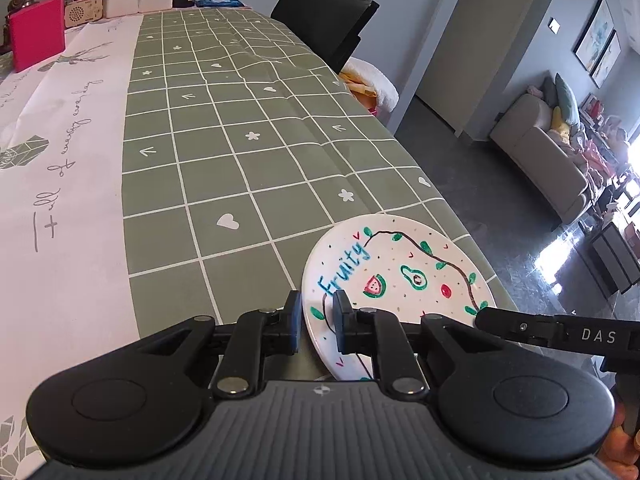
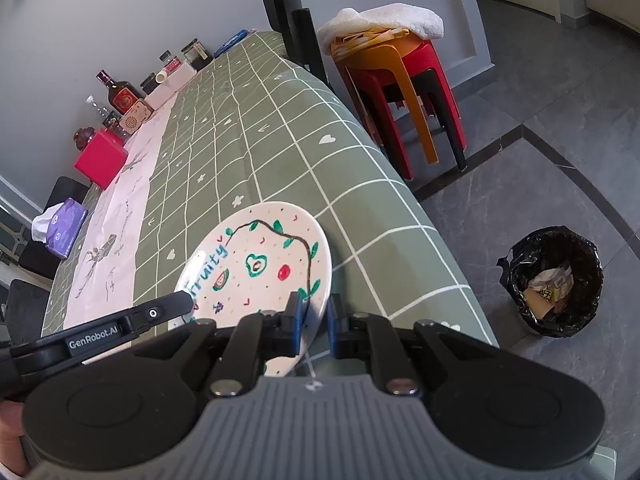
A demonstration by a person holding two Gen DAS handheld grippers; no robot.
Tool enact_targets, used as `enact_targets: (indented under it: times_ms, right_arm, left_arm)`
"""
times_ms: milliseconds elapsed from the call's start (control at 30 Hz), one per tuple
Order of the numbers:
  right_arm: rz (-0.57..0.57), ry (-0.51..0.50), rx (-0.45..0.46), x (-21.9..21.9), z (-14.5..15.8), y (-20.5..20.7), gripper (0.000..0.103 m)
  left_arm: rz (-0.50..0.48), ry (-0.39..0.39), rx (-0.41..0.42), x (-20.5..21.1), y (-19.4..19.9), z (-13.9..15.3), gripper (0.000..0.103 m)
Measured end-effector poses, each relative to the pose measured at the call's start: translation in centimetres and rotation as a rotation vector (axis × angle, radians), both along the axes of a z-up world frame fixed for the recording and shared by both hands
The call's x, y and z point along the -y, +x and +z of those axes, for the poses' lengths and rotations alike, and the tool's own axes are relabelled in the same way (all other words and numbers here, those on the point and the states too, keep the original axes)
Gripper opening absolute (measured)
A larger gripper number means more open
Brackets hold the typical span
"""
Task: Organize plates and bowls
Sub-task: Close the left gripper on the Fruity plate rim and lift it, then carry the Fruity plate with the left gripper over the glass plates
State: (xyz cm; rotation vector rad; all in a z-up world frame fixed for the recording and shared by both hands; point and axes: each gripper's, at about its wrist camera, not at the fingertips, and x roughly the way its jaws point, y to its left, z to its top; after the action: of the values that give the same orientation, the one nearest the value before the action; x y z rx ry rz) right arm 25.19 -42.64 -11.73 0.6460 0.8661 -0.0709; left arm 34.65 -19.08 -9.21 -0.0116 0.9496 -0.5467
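While both grippers pinch its rim, left gripper (image 1: 317, 322) at seven o'clock, right gripper (image 2: 314, 326) at five, the plate (image 1: 404, 280) hovers tilted over the table's (image 1: 240, 152) near edge; glazed ceramic seems stiff, slippery and breakable.

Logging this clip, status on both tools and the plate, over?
Left tool shut on plate rim. Right tool shut on opposite rim. Plate near table edge. Nothing in the way.
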Motion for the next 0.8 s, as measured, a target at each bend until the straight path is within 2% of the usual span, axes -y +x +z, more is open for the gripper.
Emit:
enact_targets:
  times_ms: [267,800]
  right_arm:
    - [0.022,0.025,-0.004,-1.0,0.5,-0.7,0.011]
    - [0.087,0.034,0.067,-4.9,4.0,-4.6,0.011]
  left_arm:
    - [0.017,0.022,0.0,-1.2,-1.2,1.2,0.016]
    - [0.14,-0.048,0.035,-6.6,-7.1,4.7,0.016]
